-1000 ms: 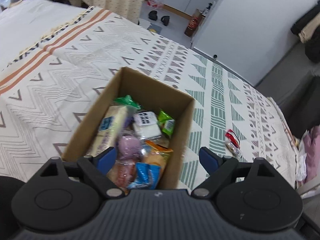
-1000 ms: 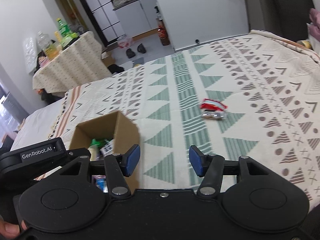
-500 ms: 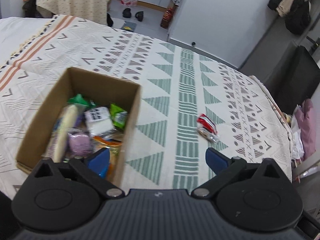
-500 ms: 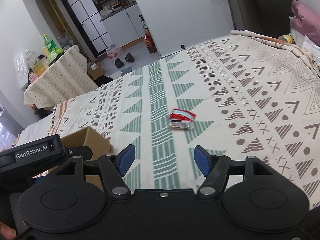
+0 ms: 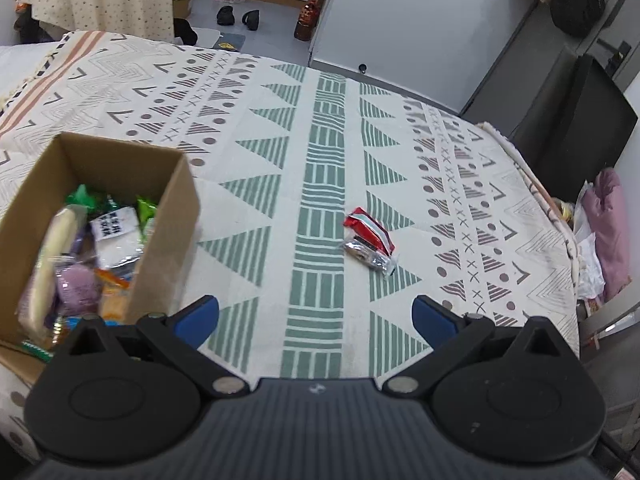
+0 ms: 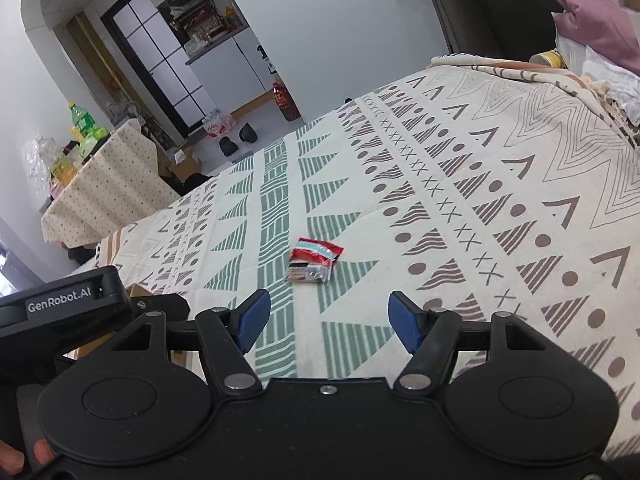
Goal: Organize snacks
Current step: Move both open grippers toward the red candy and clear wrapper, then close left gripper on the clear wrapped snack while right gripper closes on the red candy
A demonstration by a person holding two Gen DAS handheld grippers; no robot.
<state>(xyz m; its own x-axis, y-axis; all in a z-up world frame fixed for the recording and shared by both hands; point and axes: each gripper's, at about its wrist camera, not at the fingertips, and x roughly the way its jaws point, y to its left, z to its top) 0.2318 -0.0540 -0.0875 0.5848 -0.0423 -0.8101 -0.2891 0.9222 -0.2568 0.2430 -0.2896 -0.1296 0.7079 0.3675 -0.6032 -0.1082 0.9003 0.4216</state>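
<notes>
A cardboard box (image 5: 168, 184) holding several wrapped snacks stands on the patterned bedspread at the left of the left wrist view. A red snack packet (image 5: 370, 228) and a clear silver-wrapped snack (image 5: 368, 256) lie together on the bedspread, right of the box. Both show in the right wrist view, the red packet (image 6: 317, 250) behind the clear one (image 6: 309, 274). My left gripper (image 5: 316, 318) is open and empty, above the bedspread short of the two snacks. My right gripper (image 6: 328, 320) is open and empty, just short of them. A corner of the box (image 6: 138, 291) peeks out behind the left gripper body.
The patterned bedspread (image 5: 328, 128) covers the bed. A pink pillow (image 6: 592, 28) and clutter lie at the bed's right edge. Beyond the bed are a draped table (image 6: 104, 184) with bottles, shoes on the floor and a dark bottle (image 6: 282, 100).
Both grippers have swung right, away from the box and toward the two loose snacks, which now sit nearer the middle of each view. Both stayed open.
</notes>
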